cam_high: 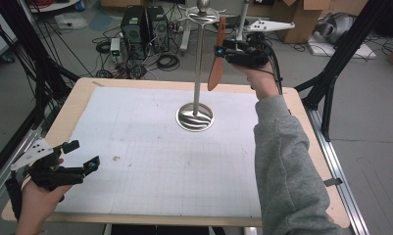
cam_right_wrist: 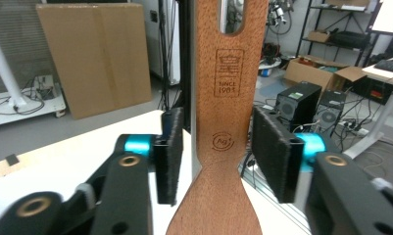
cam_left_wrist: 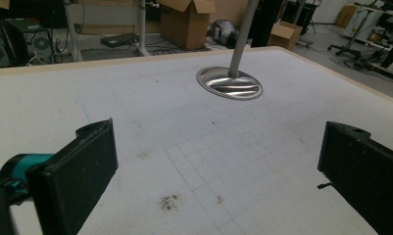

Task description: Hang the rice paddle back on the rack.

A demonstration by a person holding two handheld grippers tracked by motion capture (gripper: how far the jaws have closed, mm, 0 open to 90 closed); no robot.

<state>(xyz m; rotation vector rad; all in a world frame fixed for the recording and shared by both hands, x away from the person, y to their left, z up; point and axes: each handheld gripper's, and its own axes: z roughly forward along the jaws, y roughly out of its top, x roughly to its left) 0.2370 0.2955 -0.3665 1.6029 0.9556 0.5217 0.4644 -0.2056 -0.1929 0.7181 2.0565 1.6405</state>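
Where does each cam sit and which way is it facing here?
High view: above the person's side, looking forward and down on the table; forearms, left gripper, right gripper at the hanging wooden spatula.
Left gripper view: low over the table, along its open jaws toward the metal stand.
Right gripper view: raised, along its jaws either side of the spatula handle, gaps showing.
Shared: the stand's base in the high and left gripper views; the spatula in the high and right gripper views.
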